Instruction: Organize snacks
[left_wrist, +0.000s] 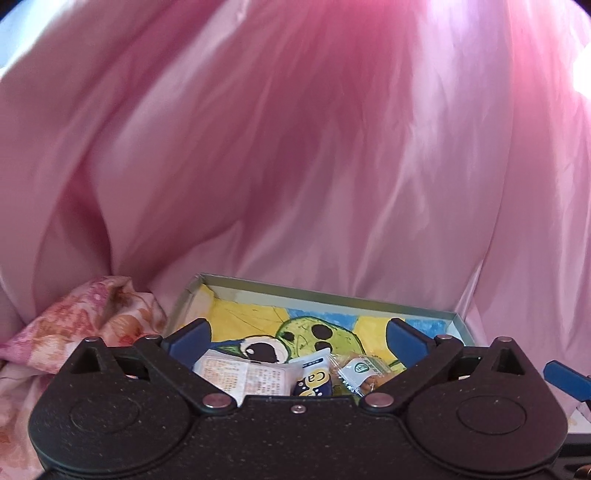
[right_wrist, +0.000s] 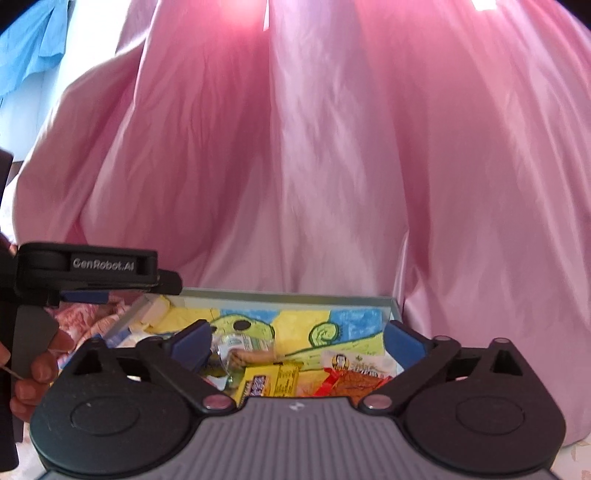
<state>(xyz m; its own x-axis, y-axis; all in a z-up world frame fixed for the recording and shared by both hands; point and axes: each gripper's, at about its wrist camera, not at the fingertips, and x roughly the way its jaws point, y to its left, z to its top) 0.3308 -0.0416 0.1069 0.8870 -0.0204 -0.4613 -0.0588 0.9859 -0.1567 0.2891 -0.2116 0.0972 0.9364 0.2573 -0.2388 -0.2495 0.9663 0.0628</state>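
We hold left gripper (left_wrist: 295, 338) and right gripper (right_wrist: 297, 338) above box (right_wrist: 288, 295), jaws spread, nothing gripped. Snack packets (right_wrist: 273, 376) lie inside box, gathered on drawing lining its bottom; presumably deposited there for tidiness.

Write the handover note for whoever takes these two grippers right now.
Left gripper: open, nothing between the fingers, above the box's near end.
Right gripper: open, empty, over the same box.
Box: shallow, lined with a yellow, blue and green drawing, in front of a pink curtain.
Already in the box: white packet, blue "Ca" packet, clear wrapper, yellow packet, red-orange packet.
Left to do: no snacks show outside the box; check beyond these views.
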